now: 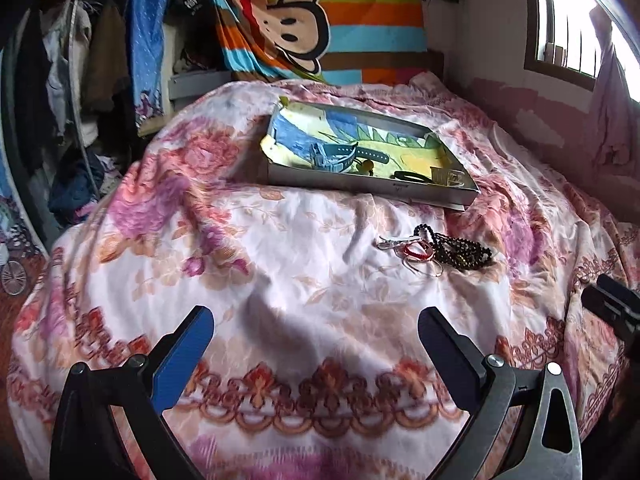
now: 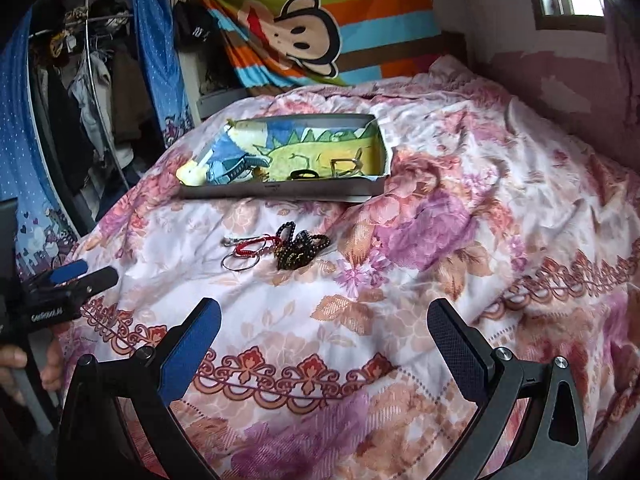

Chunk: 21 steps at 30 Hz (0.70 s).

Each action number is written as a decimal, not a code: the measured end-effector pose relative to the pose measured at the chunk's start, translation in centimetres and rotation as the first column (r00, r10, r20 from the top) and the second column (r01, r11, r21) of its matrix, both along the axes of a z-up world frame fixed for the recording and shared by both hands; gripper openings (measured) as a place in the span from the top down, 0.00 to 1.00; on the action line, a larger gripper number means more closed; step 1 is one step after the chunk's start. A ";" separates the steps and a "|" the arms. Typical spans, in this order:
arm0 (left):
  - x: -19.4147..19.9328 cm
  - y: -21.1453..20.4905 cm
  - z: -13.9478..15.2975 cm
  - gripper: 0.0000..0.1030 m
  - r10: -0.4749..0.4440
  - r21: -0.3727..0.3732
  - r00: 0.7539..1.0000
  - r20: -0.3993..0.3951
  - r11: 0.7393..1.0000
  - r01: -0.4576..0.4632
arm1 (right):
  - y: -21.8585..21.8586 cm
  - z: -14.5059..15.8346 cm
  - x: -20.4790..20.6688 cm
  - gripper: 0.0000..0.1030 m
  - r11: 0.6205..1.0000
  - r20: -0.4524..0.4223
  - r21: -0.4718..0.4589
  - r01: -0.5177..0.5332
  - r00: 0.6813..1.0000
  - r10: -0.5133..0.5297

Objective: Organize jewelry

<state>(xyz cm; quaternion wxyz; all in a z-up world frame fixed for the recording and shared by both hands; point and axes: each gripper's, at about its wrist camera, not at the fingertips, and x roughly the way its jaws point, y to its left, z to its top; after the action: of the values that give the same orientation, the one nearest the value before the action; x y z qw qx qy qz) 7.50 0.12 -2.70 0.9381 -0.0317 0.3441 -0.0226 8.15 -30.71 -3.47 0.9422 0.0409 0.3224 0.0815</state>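
Observation:
A shallow grey box (image 1: 360,190) (image 2: 280,191) with a dinosaur-print lining lies on the floral bedspread. Inside are a blue watch (image 1: 332,156) (image 2: 230,170), a black band (image 1: 412,177) (image 2: 303,175) and a small clear piece (image 1: 446,176). In front of the box lies a pile of jewelry: dark bead strings (image 1: 456,250) (image 2: 298,250), a red cord bracelet (image 1: 418,251) (image 2: 252,246), thin rings (image 2: 238,262) and a silver clasp (image 1: 390,243). My left gripper (image 1: 316,322) and right gripper (image 2: 324,314) both hover open over the bed's near part, well short of the pile, holding nothing.
The floral bedspread (image 1: 280,280) covers the whole bed. A striped monkey blanket (image 1: 320,20) hangs behind it. A clothes rack (image 1: 80,80) stands at the left, a window (image 1: 568,20) at the right. A hand (image 2: 24,364) holds the left gripper's handle.

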 end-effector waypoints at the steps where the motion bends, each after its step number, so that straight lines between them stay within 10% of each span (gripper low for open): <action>1: 0.7 0.0 -0.1 0.00 -0.010 -0.006 1.000 -0.008 1.000 0.010 | 0.0 0.0 0.3 0.02 1.000 -0.001 -0.010 -0.006 1.000 0.006; 21: 10.4 -3.5 -3.4 0.05 -0.288 -0.131 0.940 -0.185 0.955 0.266 | 0.1 -0.3 10.1 0.03 0.974 -0.070 -0.159 -0.164 0.986 0.154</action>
<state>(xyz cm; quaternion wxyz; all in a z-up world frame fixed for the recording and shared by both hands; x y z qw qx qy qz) 17.91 -3.43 -6.13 0.8827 -0.0340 0.4370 -0.1691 18.29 -30.65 -3.76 0.9232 -0.0605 0.3570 0.1286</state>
